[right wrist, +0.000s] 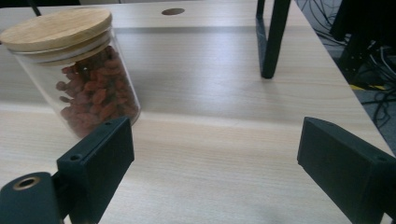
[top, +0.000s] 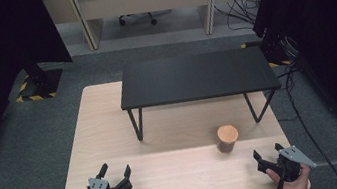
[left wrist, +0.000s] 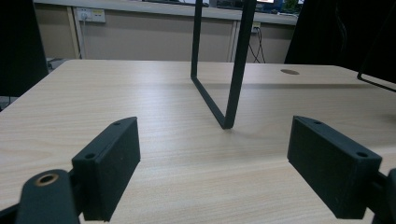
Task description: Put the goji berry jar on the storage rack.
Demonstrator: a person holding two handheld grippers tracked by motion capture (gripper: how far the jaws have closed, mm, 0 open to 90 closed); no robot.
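A glass jar (top: 227, 139) with a wooden lid, full of reddish dried fruit, stands on the light wooden table (top: 178, 174) right of centre. In the right gripper view the jar (right wrist: 79, 70) sits at the upper left, beyond the left jaw. My right gripper (top: 267, 152) rests near the table's front right corner, open with nothing between its jaws; it shows again as the right gripper (right wrist: 215, 163). My left gripper (top: 115, 171) is held at the front left, open and empty, pointing at a leg of the black stand; its own view shows the left gripper (left wrist: 212, 161).
A low black stand (top: 196, 76) on thin metal legs spans the table's far half. One of its legs (left wrist: 231, 65) rises ahead of the left gripper, another leg (right wrist: 271, 37) ahead of the right. Cables (top: 299, 105) lie on the grey floor at the right.
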